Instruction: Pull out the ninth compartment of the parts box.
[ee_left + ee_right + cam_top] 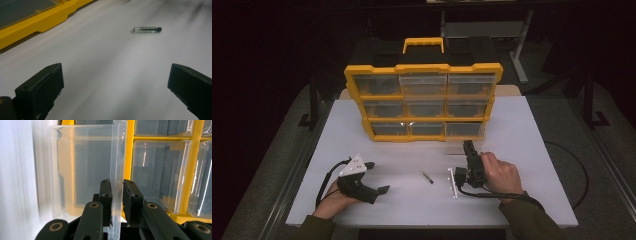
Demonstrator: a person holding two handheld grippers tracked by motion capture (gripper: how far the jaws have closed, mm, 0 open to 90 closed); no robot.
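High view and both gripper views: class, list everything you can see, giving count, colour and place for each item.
Drawer cabinet: one, yellow frame with clear drawers, far middle of table.
Pulled-out drawer: one, clear, bottom right of the cabinet.
Vial: one, clear with black cap, lying on the table between the hands.
Table: one, white.
Left hand-held gripper: one, black, jaws open, near left.
Right hand-held gripper: one, black, shut on the drawer's handle.

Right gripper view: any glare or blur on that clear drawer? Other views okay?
Right gripper view: the clear plastic drawer is sharp, faint streak reflections on its walls, white table washed out and smeared. Left gripper view: small glass vial with black cap crisp, near black jaws soft. High view: table brightly lit, surroundings dark.
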